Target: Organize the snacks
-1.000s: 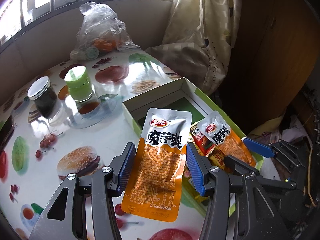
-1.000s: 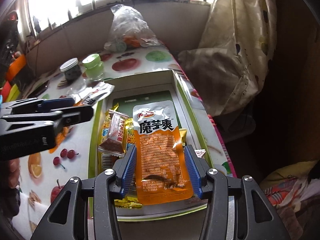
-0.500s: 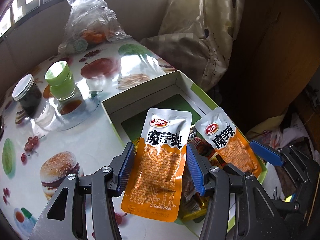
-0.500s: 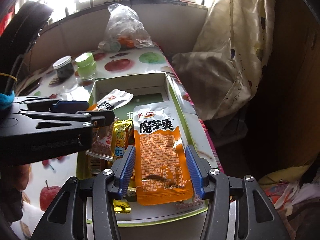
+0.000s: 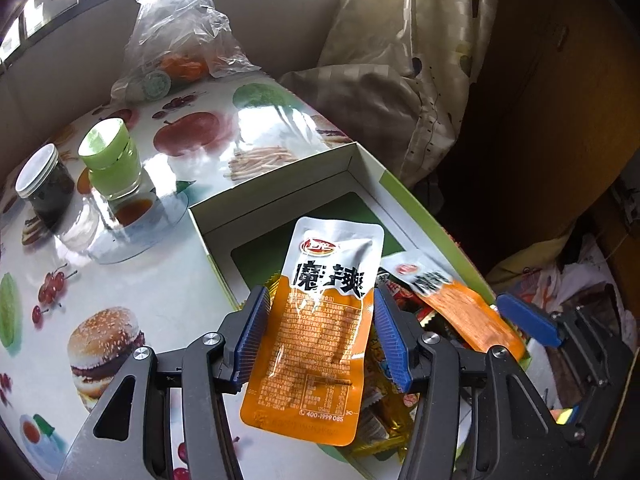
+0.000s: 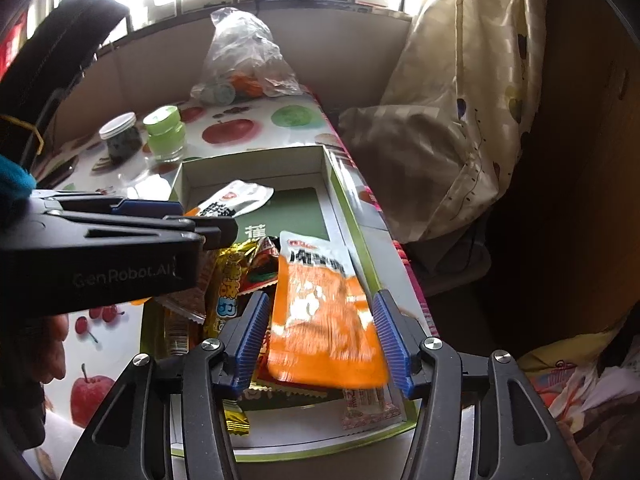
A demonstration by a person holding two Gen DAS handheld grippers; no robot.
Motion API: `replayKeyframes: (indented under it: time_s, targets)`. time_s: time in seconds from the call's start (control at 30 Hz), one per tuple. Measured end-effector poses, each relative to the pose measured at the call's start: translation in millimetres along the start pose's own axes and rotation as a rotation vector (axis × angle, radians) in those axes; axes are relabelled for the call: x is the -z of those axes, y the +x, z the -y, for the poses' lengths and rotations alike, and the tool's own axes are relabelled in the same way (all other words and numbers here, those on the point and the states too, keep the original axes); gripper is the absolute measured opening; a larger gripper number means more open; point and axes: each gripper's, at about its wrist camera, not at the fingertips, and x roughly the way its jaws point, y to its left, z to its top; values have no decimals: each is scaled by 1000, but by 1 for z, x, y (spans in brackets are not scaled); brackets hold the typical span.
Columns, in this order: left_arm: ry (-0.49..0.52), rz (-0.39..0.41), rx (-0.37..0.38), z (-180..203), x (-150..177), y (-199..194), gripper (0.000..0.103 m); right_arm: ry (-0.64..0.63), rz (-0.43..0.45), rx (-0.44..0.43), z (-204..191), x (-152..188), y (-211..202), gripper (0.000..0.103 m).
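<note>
While fruit-print table [image 5: 168, 292] carries open green-edged box [image 5: 420, 216] of mixed snacks: left gripper [image 5: 320, 336] clamped on upright orange pouch [image 5: 316, 332] above box; right gripper [image 6: 320, 336] just opening, blurred second pouch [image 6: 324, 320] loose between spread pads, tilted over snacks.

The right gripper [image 6: 322, 338] has just been opening its jaws; the orange packet [image 6: 326, 320] between them, gripped upright a second ago, now lies blurred and tilted, loose of the pads. The left gripper [image 5: 320, 336], with its own packet [image 5: 316, 332], has moved over the box [image 5: 280, 196].
</note>
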Motion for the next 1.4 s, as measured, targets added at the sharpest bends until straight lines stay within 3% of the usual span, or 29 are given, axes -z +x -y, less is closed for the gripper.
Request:
replayKeyframes:
  time_s: [0.4,0.5,0.8,1.4]
  targets:
    - [-4,8,27,6,2,-8,54,27,21,28,6,2,-12,59]
    - [-1,20,45,9,3,-13,64,35,26,31,8,4,-17,59]
    - [-12,29,41,11,9,-24,64,54,39,38,11,10,-28,59]
    - [-54,150,-40,14,70,-76,64,152,81,-19,9,49,-61,59]
